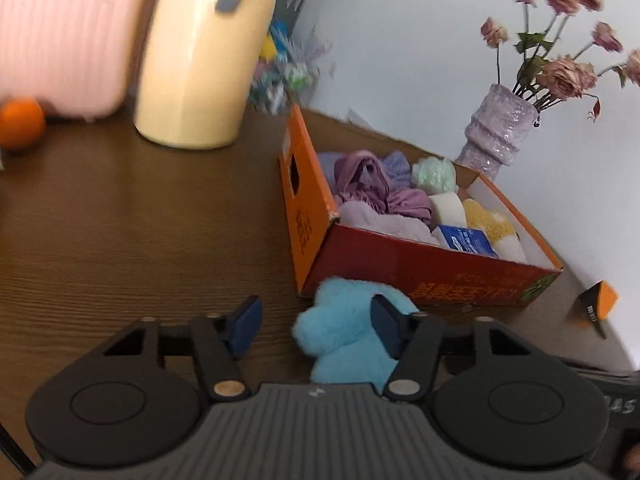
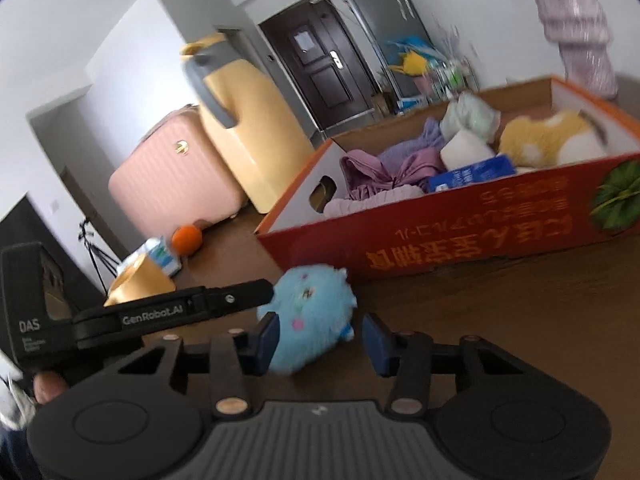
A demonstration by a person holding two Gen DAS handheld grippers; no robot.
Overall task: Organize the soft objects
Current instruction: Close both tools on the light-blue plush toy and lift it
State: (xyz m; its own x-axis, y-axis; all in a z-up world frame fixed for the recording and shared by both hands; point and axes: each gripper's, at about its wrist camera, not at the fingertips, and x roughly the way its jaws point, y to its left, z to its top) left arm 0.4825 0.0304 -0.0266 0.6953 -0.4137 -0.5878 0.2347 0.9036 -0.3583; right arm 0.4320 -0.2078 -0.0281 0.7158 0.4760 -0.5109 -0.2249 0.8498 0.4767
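A light blue plush toy (image 1: 344,332) lies on the brown table just in front of the orange cardboard box (image 1: 432,268). My left gripper (image 1: 316,330) is open, and its right finger rests against the toy. In the right wrist view the blue plush toy (image 2: 310,312) lies between the fingers of my open right gripper (image 2: 320,338), beside the left finger. The left gripper's body (image 2: 160,312) reaches in from the left next to the toy. The orange box (image 2: 460,236) holds purple cloths (image 1: 368,184), a white roll (image 1: 448,204), a blue packet (image 1: 468,240) and a yellow plush (image 1: 490,224).
A yellow jug (image 1: 204,64) and a pink suitcase (image 1: 64,40) stand at the back of the table (image 1: 140,220), with an orange (image 1: 20,122) beside them. A purple vase with dried roses (image 1: 496,132) stands behind the box. A small orange box (image 1: 598,300) lies at the right.
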